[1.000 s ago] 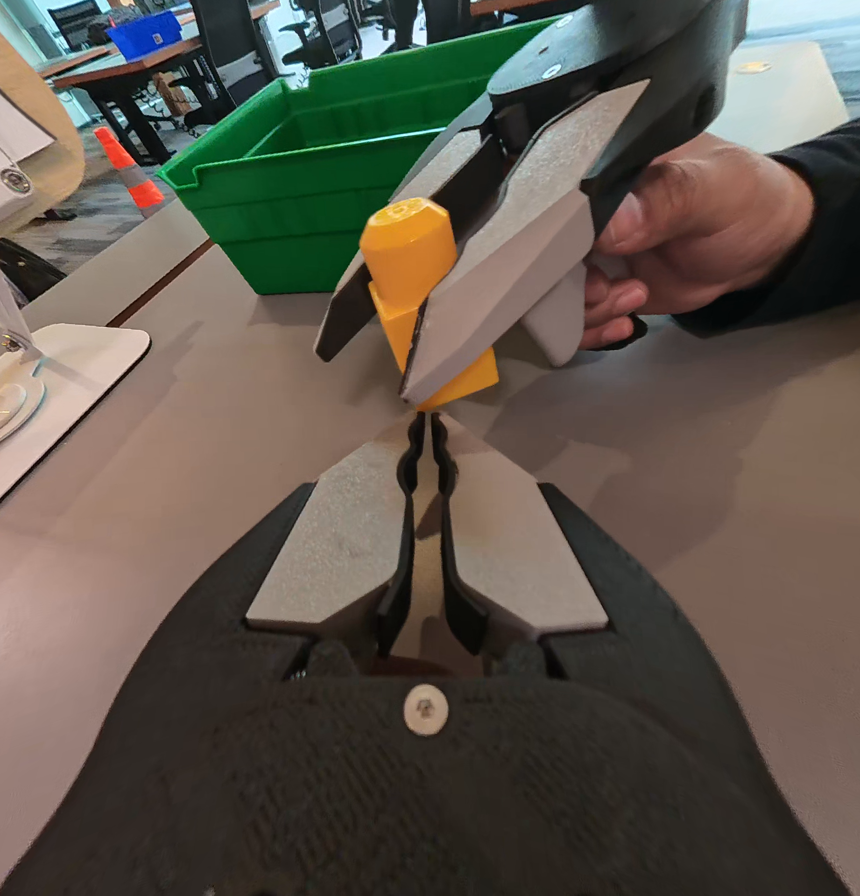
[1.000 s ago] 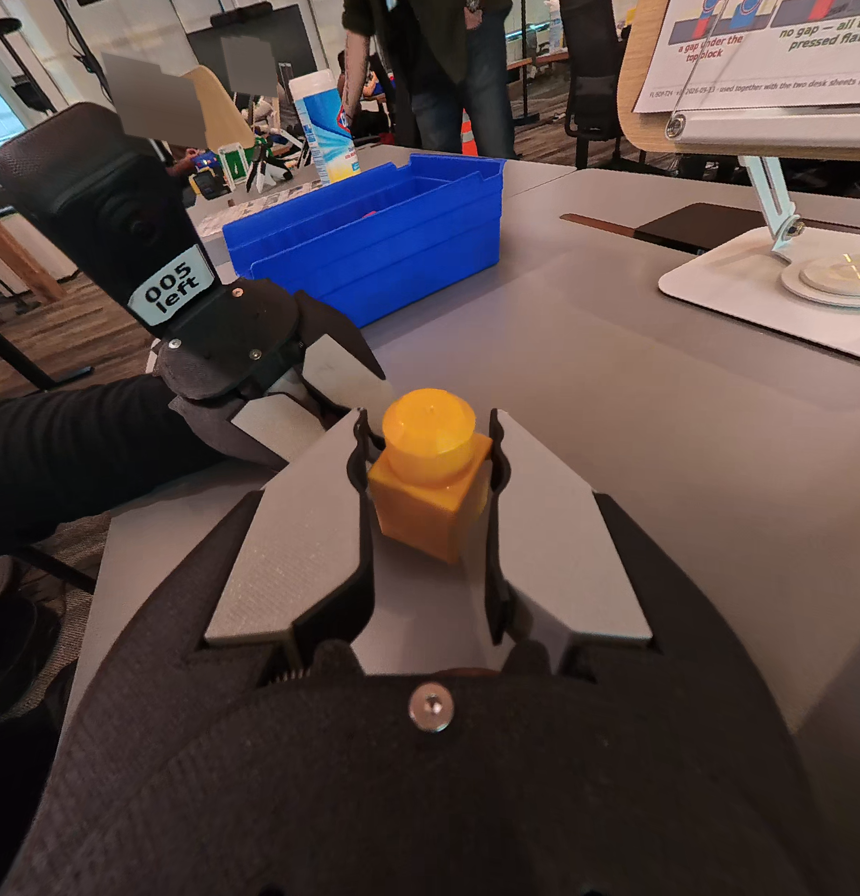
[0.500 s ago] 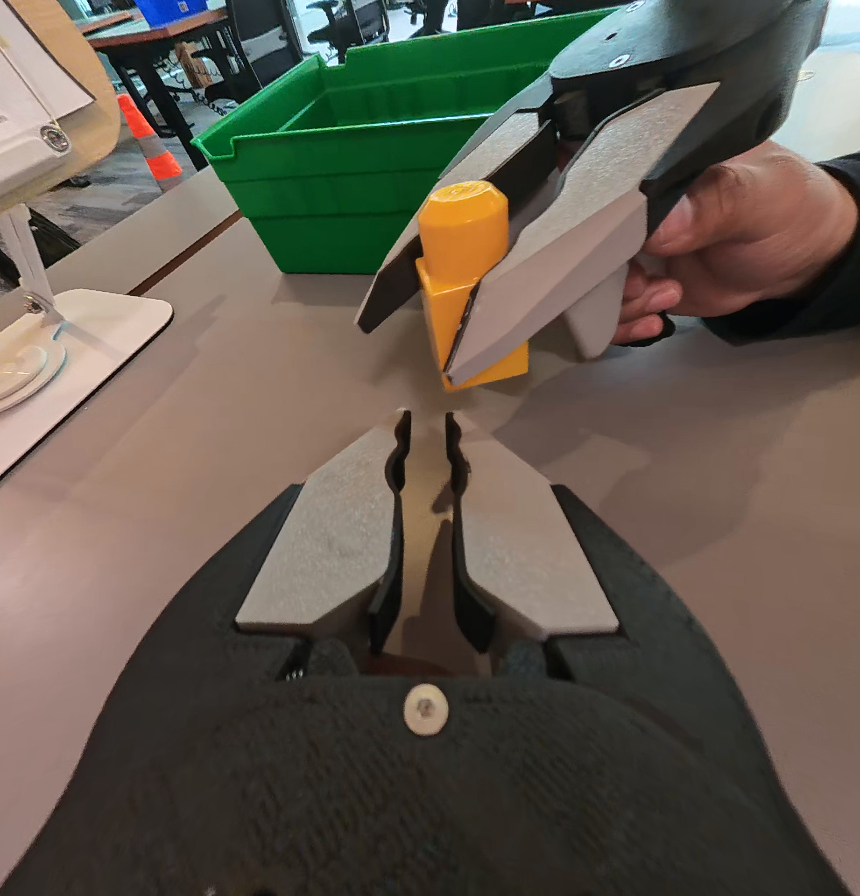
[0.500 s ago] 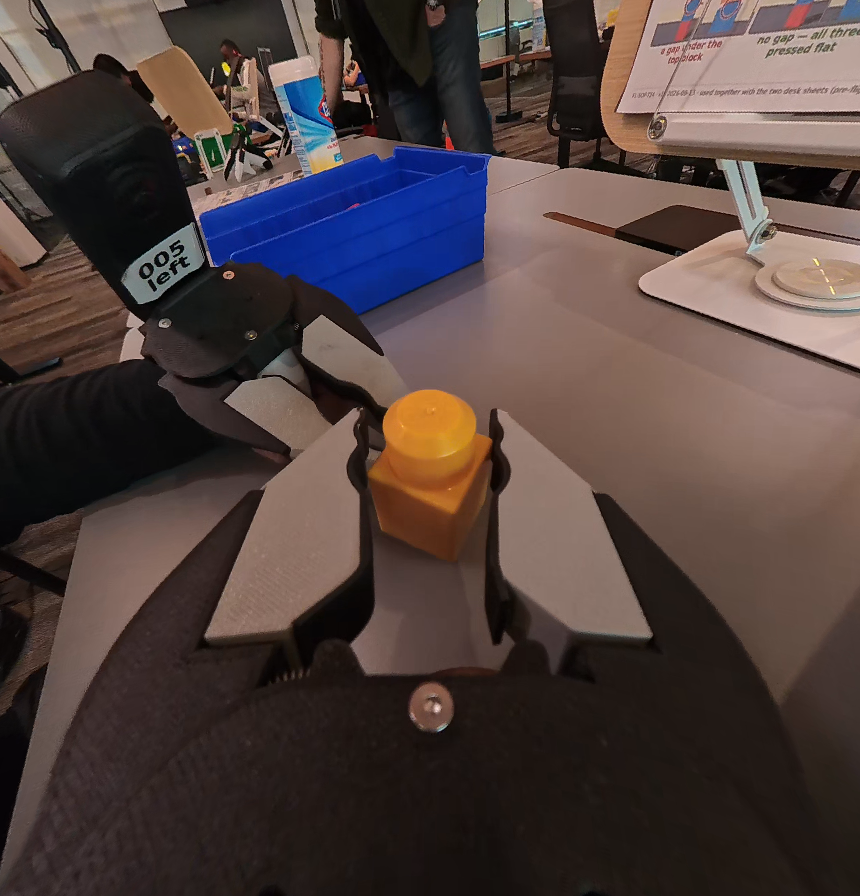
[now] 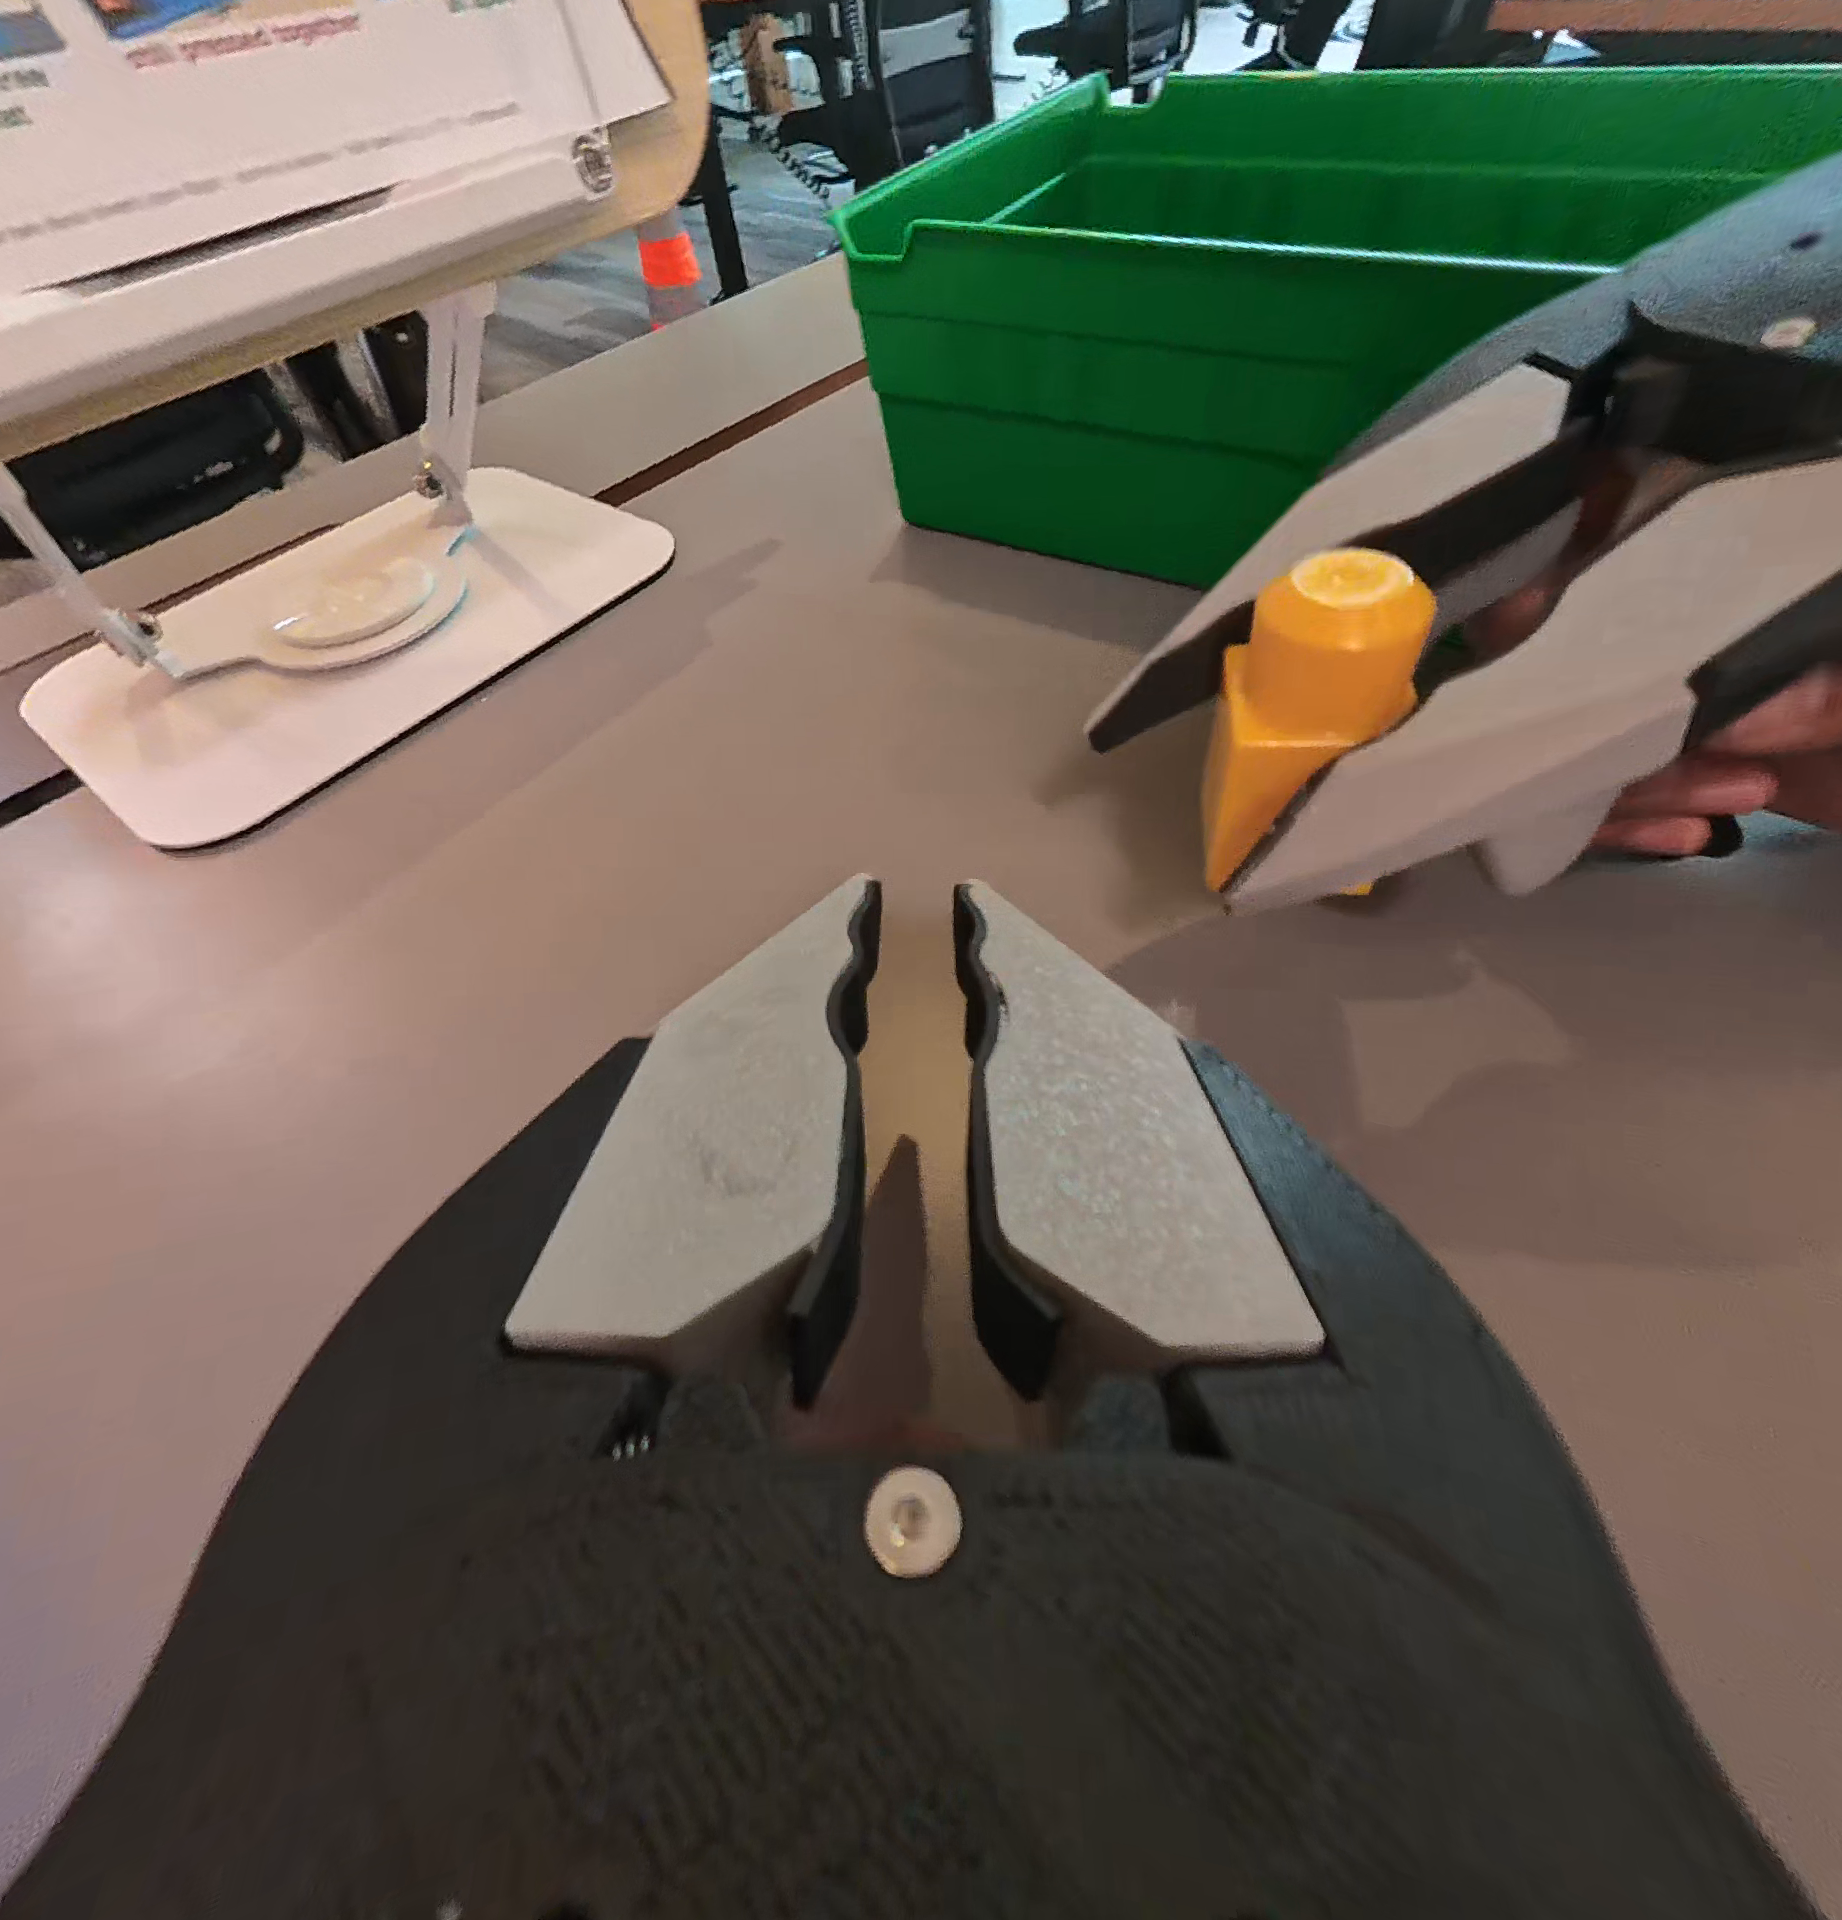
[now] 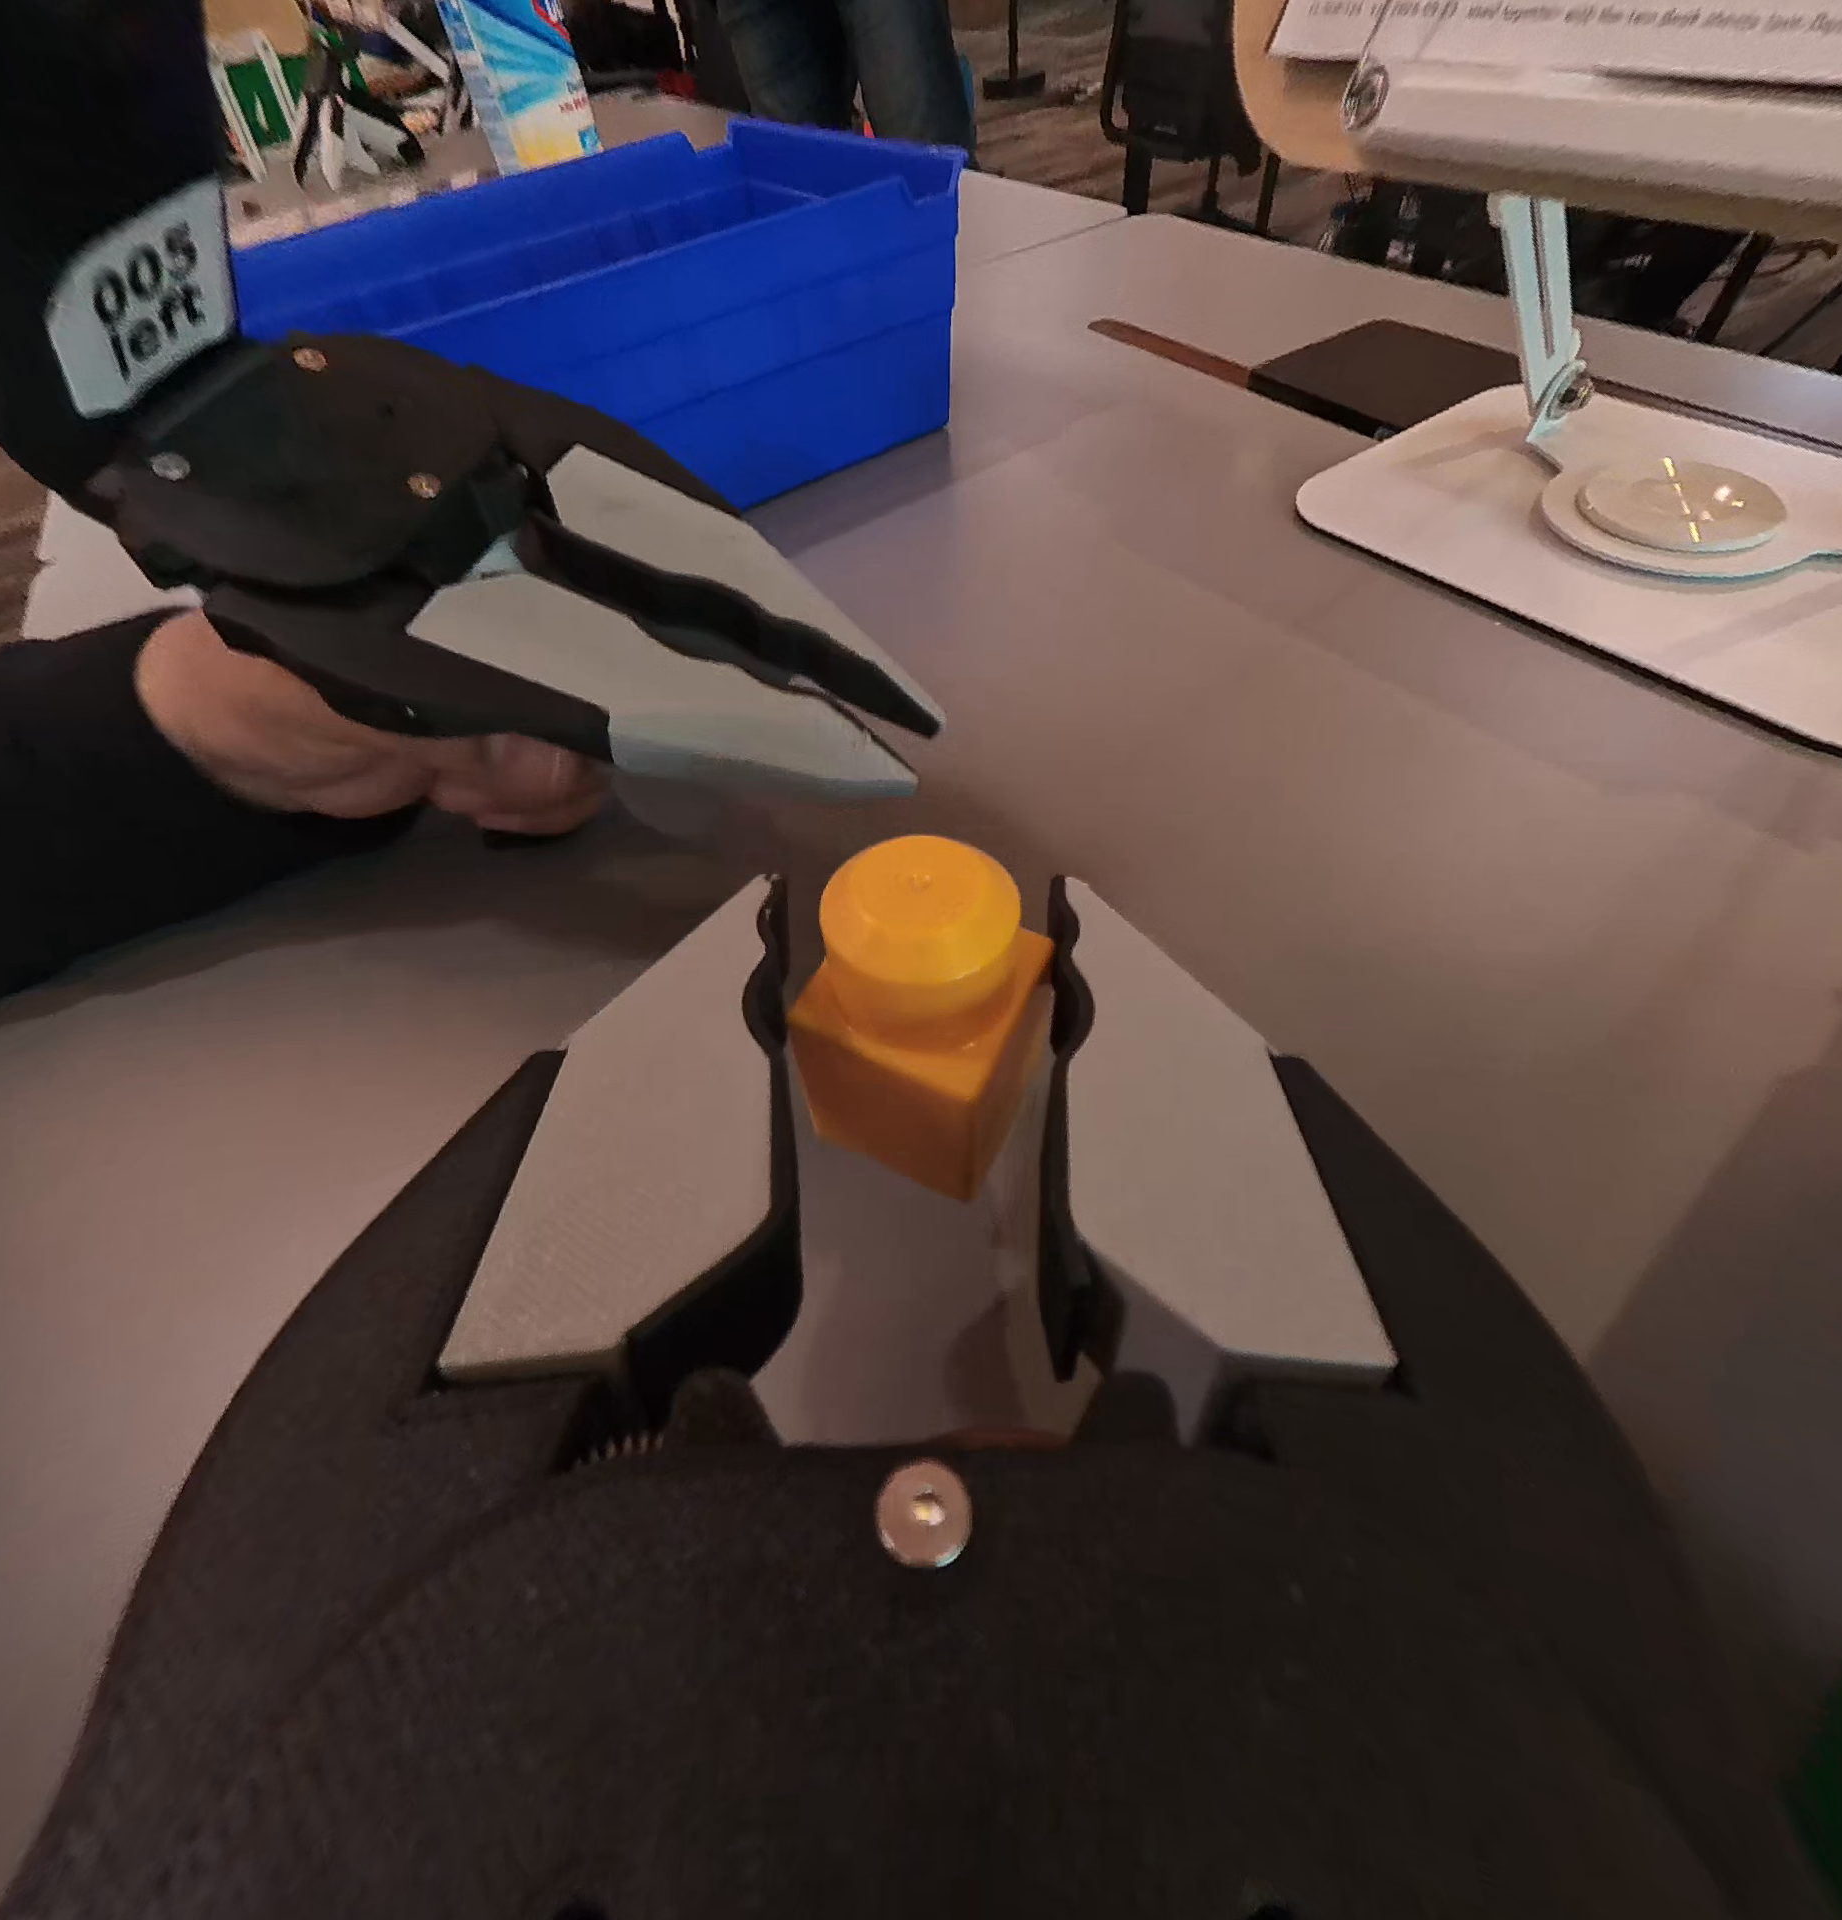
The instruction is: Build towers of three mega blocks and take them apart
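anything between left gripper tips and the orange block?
Nothing: only bare grey table separates the empty left gripper from the orange block that the right gripper clamps. Right wrist view.

A single orange-yellow mega block (image 6: pixel 922 1023), a square body topped by one round stud, sits stud-up and slightly tilted, pinched between the fingers of the right gripper (image 6: pixel 917 935), its base seemingly just above or barely touching the grey table (image 6: pixel 1312 748).
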Demonstrator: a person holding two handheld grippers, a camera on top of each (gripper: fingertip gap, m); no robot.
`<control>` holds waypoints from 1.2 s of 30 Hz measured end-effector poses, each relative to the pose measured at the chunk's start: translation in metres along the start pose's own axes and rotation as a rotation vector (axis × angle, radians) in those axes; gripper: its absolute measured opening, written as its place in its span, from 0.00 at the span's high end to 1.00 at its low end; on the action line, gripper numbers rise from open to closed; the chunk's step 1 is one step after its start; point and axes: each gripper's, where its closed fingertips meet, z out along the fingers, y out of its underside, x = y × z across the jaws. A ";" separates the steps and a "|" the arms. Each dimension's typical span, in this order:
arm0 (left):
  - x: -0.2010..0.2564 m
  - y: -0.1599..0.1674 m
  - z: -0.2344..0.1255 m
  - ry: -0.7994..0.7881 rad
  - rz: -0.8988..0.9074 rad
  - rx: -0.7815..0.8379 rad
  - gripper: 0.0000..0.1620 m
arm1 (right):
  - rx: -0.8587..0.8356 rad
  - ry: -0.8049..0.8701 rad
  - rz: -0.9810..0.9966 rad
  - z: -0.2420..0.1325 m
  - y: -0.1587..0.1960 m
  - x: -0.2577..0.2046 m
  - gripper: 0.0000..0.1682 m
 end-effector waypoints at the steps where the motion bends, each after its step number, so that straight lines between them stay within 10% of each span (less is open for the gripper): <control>1: -0.002 0.001 0.000 -0.006 -0.013 -0.003 0.93 | -0.024 0.011 -0.005 0.002 0.004 0.002 0.72; 18: 0.001 0.003 0.002 -0.015 0.029 -0.027 0.93 | -0.361 0.039 -0.084 0.020 0.058 0.002 0.70; 36: 0.003 0.004 0.002 -0.010 0.035 -0.029 0.92 | -0.307 0.023 -0.074 0.015 0.050 0.000 0.69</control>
